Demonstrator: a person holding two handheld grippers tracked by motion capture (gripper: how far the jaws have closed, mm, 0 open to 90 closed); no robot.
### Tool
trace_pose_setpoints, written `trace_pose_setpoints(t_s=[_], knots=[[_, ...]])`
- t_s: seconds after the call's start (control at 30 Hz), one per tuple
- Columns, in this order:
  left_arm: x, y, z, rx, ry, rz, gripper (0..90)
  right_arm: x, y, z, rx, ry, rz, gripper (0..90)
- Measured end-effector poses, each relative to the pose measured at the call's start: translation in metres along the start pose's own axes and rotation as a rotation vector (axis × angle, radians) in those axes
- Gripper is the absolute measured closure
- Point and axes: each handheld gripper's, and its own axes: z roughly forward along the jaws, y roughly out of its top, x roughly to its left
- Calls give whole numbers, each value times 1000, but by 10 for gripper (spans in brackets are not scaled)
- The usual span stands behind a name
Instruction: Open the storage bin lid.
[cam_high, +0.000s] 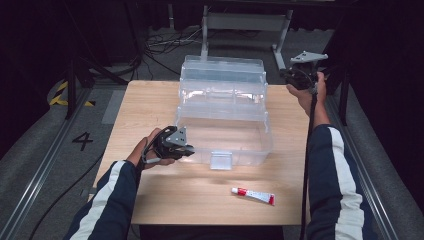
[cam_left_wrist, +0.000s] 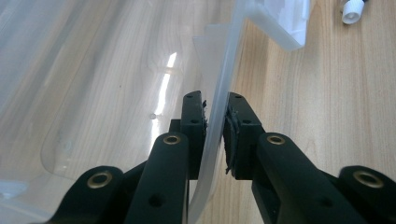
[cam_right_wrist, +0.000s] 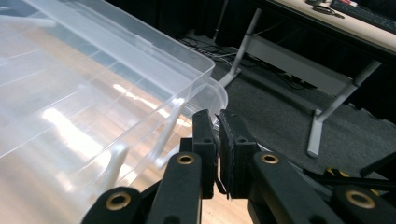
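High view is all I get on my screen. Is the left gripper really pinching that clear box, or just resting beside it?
Observer: Pinching. The left gripper view shows the left gripper with one pad inside and one outside the clear box wall, both pressed on it.
Operator: And the right one, up by the raised lid, is it holding anything?
Observer: No. In its own view the right gripper is shut with nothing between the jaws. It sits close to the raised lid, and I cannot tell whether it touches.
Operator: Does the red and white tube have a cap?
Observer: Yes, the tube ends in a white cap, seen in the left gripper view.
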Motion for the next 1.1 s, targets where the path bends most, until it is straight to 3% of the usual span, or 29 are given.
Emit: trace_pose_setpoints(t_s=[0.5,0.9,1.1], knots=[[0,0,0,-5,4,-7,793,24,-37,-47,-1,73,-71,854],[-1,1,0,6,7,-7,791,41,-75,-79,6,139,-78,845],[-1,2,-1,18,11,-5,791,57,-97,-94,17,181,-93,840]])
